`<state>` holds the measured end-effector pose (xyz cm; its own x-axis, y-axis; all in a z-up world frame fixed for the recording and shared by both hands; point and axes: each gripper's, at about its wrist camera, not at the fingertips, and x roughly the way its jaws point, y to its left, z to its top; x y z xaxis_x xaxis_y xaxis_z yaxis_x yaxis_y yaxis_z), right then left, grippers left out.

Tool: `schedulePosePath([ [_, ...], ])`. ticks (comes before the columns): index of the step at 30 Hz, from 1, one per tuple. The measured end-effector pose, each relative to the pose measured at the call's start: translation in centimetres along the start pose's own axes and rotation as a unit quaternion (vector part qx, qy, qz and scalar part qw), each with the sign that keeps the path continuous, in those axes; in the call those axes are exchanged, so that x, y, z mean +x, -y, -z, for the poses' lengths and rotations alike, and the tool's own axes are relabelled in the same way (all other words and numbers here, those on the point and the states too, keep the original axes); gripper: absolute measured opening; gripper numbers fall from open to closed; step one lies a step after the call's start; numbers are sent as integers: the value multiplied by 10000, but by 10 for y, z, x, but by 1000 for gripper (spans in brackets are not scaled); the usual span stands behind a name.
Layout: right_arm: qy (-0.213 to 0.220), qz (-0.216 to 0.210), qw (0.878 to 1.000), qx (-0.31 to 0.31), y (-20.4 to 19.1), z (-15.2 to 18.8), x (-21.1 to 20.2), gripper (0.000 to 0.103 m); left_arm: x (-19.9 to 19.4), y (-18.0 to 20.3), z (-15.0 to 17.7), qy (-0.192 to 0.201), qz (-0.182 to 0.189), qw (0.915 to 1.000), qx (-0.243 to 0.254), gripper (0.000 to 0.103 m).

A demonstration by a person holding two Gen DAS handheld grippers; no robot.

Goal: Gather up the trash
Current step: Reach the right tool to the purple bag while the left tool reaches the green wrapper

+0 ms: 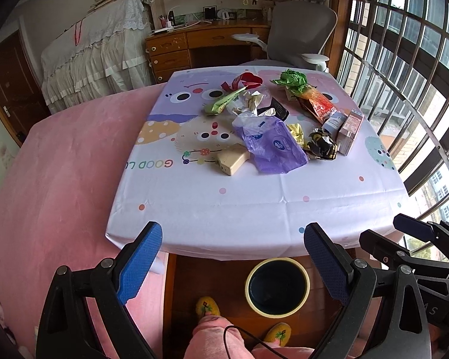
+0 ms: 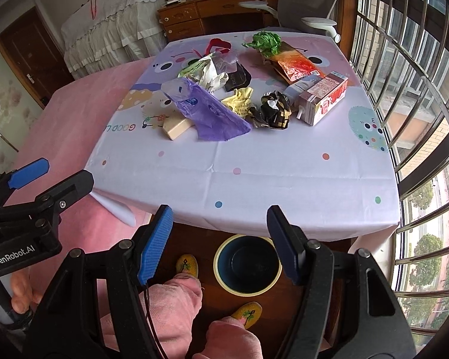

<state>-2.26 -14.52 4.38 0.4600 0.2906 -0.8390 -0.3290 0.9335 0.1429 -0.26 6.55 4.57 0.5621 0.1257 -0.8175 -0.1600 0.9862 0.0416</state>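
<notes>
A pile of trash lies on the far half of the cartoon-print tablecloth [image 1: 224, 206]: a purple plastic bag [image 1: 272, 146], a beige box [image 1: 233, 161], a crumpled black wrapper [image 1: 323, 146], a pink carton [image 1: 350, 131], an orange snack bag [image 1: 320, 104], green paper [image 1: 293, 79] and a red wrapper [image 1: 248, 79]. A yellow-rimmed dark bin [image 1: 277, 287] stands on the floor under the near table edge. My left gripper [image 1: 233, 257] is open above the near edge, empty. My right gripper [image 2: 221, 242] is open too, empty, over the bin [image 2: 247, 264].
A pink bed [image 1: 60, 179] lies along the table's left side. A grey office chair [image 1: 299, 30] and a wooden desk [image 1: 194, 45] stand behind the table. A barred window [image 1: 404, 74] runs along the right. The person's pink trouser legs and yellow slippers [image 1: 208, 308] are beside the bin.
</notes>
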Motion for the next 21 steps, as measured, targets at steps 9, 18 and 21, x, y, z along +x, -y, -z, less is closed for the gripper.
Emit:
schedulePosePath([
  [9,189,394,9969,-654,-42,-74,61,64,43,-66,-61,25,-38,10000,42,97],
  [18,-39,816,9857,-1476,-77,-143,144,64,112,-113,-142,-140,378,9982,437,97],
  [21,-204,866,9821,-1660,-88,-154,168,56,134,-118,-167,-207,564,9962,637,97],
])
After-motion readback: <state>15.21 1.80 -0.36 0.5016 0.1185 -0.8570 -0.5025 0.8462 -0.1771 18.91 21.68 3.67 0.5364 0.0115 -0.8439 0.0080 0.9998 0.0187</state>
